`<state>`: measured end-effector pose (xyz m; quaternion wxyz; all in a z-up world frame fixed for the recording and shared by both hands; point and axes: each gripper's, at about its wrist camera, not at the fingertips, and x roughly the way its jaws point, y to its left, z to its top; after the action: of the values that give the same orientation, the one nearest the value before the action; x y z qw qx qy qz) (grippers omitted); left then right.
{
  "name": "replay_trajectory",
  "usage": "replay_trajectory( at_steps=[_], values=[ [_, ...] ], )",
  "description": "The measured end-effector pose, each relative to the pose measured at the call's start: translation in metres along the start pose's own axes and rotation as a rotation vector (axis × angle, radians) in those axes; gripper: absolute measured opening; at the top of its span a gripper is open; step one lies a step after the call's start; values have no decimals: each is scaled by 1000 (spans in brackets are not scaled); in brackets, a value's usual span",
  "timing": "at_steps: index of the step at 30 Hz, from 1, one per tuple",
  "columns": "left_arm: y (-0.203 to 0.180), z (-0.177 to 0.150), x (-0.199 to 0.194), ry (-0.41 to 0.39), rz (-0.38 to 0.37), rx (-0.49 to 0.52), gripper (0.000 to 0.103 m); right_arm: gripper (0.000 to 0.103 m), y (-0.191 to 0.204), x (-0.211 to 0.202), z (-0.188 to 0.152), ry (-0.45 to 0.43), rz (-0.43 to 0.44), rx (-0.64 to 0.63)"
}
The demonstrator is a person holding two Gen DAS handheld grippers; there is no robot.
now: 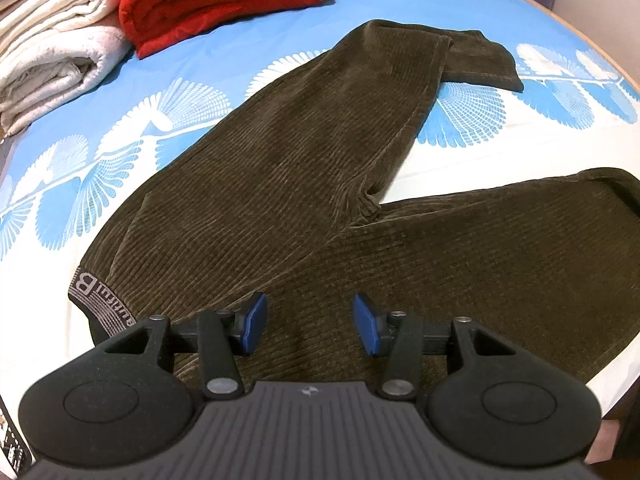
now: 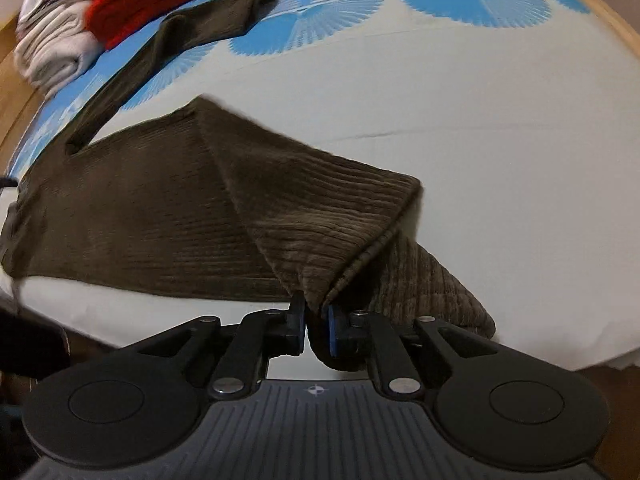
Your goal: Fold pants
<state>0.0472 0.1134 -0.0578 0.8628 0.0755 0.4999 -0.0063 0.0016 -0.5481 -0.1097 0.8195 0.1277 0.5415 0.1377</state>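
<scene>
Dark olive corduroy pants point(image 1: 280, 168) lie spread on the bed, the two legs forming a V, a grey lettered waistband point(image 1: 94, 304) at the lower left. My left gripper point(image 1: 310, 322) hovers open just above the waist area, its blue pads point(image 1: 256, 322) apart with nothing between them. In the right wrist view, my right gripper point(image 2: 316, 320) is shut on the hem end of one pant leg point(image 2: 320, 216), which is lifted and folded over itself. The other leg point(image 2: 192, 28) stretches toward the far left.
A folded red blanket point(image 1: 224, 0) and a stack of white quilts point(image 1: 52, 52) sit at the far left of the bed. The sheet point(image 2: 480, 128) is blue and white with fan prints. A wooden bed edge point(image 2: 600, 12) curves along the right.
</scene>
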Motion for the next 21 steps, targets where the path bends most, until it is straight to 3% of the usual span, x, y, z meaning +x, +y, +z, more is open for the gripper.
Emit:
replay_trajectory(
  at_steps=[2,3,5,8,11,12,13,15,17,20,21],
  values=[
    [2,0,-1,-5,-2,-2,53,40,-10,-10,8,-92,28,110],
    [2,0,-1,-6,-4,-5,53,56,-14,-14,10,-126,28,154],
    [3,1,-2,-7,-4,-5,53,61,-19,-17,15,-174,33,223],
    [3,1,-1,-8,1,-1,53,61,-26,-4,20,-150,23,295],
    [6,0,-1,-7,4,-6,53,58,-24,15,25,-80,-52,308],
    [7,-1,-1,-8,6,-7,53,49,-25,20,27,-60,-70,309],
    [8,-1,-1,-9,8,-9,53,32,-26,26,34,-45,-86,309],
    [10,-1,0,-8,12,-9,53,15,-31,29,39,-48,-82,315],
    [12,-1,0,-10,17,-8,53,10,-29,16,47,-138,-88,296],
    [16,-1,0,-12,16,-17,53,10,-29,-20,58,-453,-131,346],
    [16,-1,0,-12,16,-18,53,14,-27,-27,61,-527,-185,354]
  ],
)
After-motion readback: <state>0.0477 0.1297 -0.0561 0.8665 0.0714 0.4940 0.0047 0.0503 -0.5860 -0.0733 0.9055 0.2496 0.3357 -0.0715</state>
